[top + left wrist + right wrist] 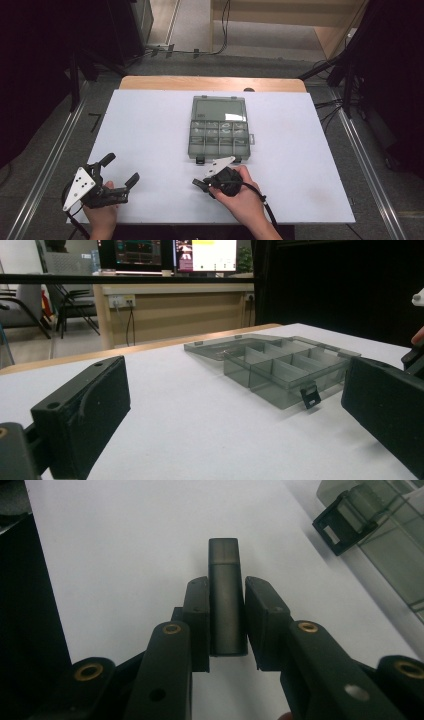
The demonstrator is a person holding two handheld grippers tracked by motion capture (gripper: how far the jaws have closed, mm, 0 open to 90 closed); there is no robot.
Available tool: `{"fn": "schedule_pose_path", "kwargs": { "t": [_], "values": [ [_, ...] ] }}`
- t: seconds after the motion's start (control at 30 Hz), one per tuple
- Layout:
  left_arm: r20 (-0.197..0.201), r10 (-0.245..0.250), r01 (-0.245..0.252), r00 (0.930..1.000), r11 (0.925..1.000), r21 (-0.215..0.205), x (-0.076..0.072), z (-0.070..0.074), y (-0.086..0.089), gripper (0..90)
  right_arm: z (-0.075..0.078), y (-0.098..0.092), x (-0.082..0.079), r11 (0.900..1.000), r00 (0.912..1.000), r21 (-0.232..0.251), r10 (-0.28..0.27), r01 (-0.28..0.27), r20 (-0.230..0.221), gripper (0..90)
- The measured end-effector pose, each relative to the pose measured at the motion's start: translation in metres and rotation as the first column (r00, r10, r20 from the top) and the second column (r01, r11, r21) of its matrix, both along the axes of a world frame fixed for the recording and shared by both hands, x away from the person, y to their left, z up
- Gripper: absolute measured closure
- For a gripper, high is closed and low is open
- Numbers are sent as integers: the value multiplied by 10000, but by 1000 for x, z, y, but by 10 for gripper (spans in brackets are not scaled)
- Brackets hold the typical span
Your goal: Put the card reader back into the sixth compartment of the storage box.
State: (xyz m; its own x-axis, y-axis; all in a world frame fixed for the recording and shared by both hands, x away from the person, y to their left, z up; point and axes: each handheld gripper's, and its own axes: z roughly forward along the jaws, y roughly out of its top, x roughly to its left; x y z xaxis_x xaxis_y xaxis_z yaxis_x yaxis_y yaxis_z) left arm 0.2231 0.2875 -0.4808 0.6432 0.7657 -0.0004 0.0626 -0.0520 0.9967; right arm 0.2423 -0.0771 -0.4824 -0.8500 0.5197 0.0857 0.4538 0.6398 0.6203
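My right gripper (227, 592) is shut on a small dark rectangular stick (224, 560), which juts forward past the pads and hovers just over the white table. In the high view this gripper (201, 184) points left near the table's front edge, below the box's front. A smoky clear compartment box (219, 127) lies in the middle of the table with its lid folded open to the far side. My left gripper (121, 169) rests at the front left, open, with nothing between its fingers; in the left gripper view (235, 410) it faces the box (280, 365).
The white table top (150, 125) has bare room on both sides of the box. One black latch (344, 522) of the box shows at the upper right of the right gripper view. Beyond the table stand a wooden counter and chairs.
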Motion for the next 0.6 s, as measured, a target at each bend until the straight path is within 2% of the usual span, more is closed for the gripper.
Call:
{"fn": "schedule_pose_path", "kwargs": {
  "t": [0.6],
  "values": [
    [2, -10, 10, 10000, 10000, 11, 0, 0, 0, 0, 7, -7, 5, 9999, 9999, 116, -109, 109, -41, 707]
  ]
}}
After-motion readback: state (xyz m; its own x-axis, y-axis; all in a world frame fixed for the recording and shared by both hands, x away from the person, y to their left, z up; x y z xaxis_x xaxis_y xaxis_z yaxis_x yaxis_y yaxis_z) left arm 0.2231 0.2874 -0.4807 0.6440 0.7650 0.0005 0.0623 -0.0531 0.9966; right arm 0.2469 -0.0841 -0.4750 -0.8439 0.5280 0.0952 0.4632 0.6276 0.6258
